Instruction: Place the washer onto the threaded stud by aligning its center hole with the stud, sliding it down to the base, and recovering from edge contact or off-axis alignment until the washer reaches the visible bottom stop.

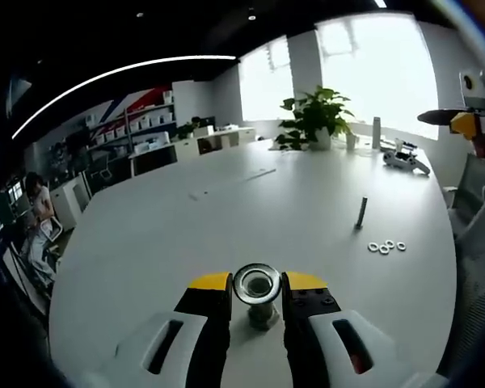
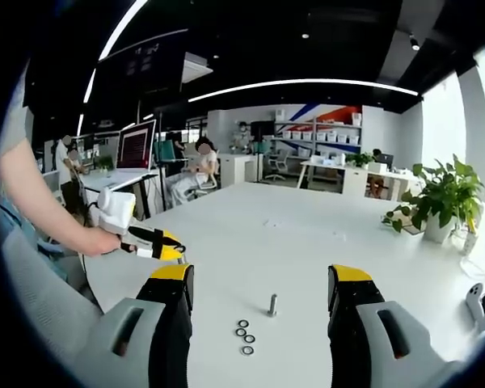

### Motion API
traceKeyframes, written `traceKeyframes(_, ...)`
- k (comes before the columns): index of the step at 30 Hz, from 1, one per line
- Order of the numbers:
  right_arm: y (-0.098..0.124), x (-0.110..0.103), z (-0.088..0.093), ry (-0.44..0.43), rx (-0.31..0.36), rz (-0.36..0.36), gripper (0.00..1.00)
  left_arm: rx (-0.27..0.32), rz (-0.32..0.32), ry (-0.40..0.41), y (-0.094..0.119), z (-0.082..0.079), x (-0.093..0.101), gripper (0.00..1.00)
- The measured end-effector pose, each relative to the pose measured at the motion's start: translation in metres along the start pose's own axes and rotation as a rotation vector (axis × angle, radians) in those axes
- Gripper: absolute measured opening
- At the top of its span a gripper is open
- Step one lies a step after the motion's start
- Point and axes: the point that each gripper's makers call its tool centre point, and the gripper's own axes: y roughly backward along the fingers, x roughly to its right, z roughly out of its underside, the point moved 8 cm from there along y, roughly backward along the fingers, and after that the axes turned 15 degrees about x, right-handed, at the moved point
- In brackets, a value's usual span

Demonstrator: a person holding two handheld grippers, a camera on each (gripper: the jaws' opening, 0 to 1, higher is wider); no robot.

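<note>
Left gripper view. The left hand-held gripper (image 1: 257, 301) is seen low over the white tabletop (image 1: 226, 218), its two black, yellow-tipped jaws drawn in on a short metal fitting (image 1: 257, 293) with a round, ring-like top that stands between them; whether this piece rests on the tabletop cannot be told. Farther out to the right, the threaded stud (image 1: 361, 212) is shown standing upright on the tabletop, with a small cluster of washers (image 1: 386, 246) lying flat just beside its base, apart from it. A potted plant (image 1: 314, 118) is seen at the far edge of the tabletop. At the right margin a part of the right hand-held gripper (image 1: 469, 123) is visible, raised well above the tabletop.

Right gripper view. The right hand-held gripper (image 2: 261, 295) is held above the tabletop with its jaws wide apart and nothing between them. Between the jaws, on the surface below, the stud (image 2: 272, 305) is seen upright, and the washers (image 2: 245, 333) are grouped just beside it, none threaded on it. At the left, a hand (image 2: 97, 240) on an outstretched forearm is seen gripping the white handle of the left hand-held gripper (image 2: 158, 243), its yellow tips pointed toward the tabletop.
</note>
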Motion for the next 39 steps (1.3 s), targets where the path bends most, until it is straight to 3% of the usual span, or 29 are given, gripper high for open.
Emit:
traceKeyframes(20, 0.0001, 0.0017, -0.0009, -0.007, 0.007, 0.004, 0.7, -0.069, 0.013, 0.001, -0.0053, 0.0098, 0.0028, 0.23)
traceKeyframes(23, 0.0, 0.0021, -0.0008, -0.006, 0.006, 0.005, 0.7, -0.067, 0.009, 0.012, -0.004, 0.0089, 0.0012, 0.17)
traceKeyframes(39, 0.0004, 0.0025, -0.0018, -0.01, 0.012, 0.009, 0.7, -0.044, 0.009, 0.022, -0.0014, 0.0066, 0.0073, 0.23)
